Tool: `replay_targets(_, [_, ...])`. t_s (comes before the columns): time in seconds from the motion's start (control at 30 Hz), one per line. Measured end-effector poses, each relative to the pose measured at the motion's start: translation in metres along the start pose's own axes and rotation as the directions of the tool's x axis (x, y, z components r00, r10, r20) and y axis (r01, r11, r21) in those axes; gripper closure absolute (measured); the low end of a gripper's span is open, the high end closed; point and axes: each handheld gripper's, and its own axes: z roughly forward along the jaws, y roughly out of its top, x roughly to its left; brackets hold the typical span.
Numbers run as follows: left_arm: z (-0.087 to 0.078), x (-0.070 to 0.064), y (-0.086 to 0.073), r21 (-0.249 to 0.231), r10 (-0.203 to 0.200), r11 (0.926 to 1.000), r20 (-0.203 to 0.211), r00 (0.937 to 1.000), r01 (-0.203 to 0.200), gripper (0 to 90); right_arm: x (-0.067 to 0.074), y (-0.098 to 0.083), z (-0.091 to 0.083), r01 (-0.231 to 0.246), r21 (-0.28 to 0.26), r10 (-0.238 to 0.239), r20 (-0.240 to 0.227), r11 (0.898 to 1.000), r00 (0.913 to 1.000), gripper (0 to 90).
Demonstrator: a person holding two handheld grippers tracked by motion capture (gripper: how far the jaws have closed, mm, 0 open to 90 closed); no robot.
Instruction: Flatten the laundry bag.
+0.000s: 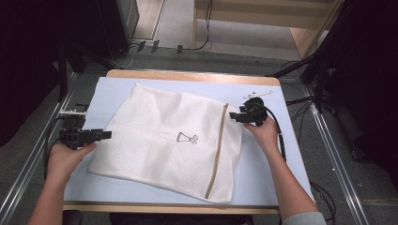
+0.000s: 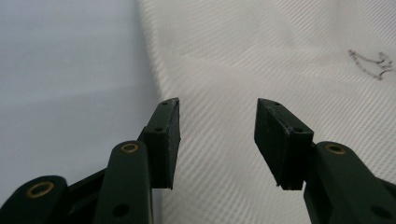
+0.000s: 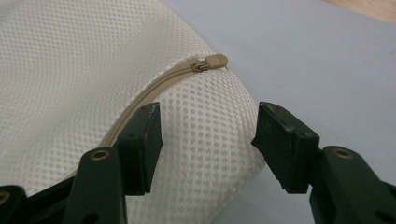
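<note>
The table (image 1: pixel 263 154) is covered by a pale blue sheet, and on it a white mesh laundry bag (image 1: pixel 159 140) is laid flat and slightly askew, so that both of its short sides can be reached from the person's seat. A tan zipper (image 1: pixel 218 150) is seen running along the bag's right side, from the far edge toward the near one; its pull (image 3: pixel 215 59) is parked at the far end, so the bag is judged to be zipped up. A small dark printed mark (image 1: pixel 187 138) is placed near the middle of the mesh.

The left gripper (image 1: pixel 104 135) is held level at the bag's left edge, pointed inward; its jaws are spread apart with nothing pinched — in the left gripper view only flat mesh is seen beyond the pads (image 2: pixel 169 140). The right gripper (image 1: pixel 236 116) is held at the far right corner, near the zipper's end. Its jaws are likewise apart, hanging over the rounded mesh edge without being pressed on it — a stance suited, it is judged, to taking hold of opposite sides.
</note>
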Motion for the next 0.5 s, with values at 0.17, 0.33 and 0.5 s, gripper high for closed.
replay_targets(0.17, [0.0,0.008,-0.015,0.008,-0.032,0.9995,-0.01,0.9994,0.032,48.3,-0.01,-0.003,0.016,-0.03,0.002,0.03,-0.023,1.0,0.9993,48.2])
replay_targets(0.33, [0.013,0.01,-0.019,0.086,-0.051,0.995,0.0,0.9987,0.051,54.3,-0.009,-0.007,0.023,-0.022,0.027,0.022,-0.002,0.999,0.9998,64.0])
replay_targets(0.5, [0.022,0.013,-0.019,0.117,-0.06,0.9914,0.008,0.9981,0.059,67.8,-0.001,-0.01,0.031,0.02,0.063,-0.021,0.015,0.998,0.9997,79.6])
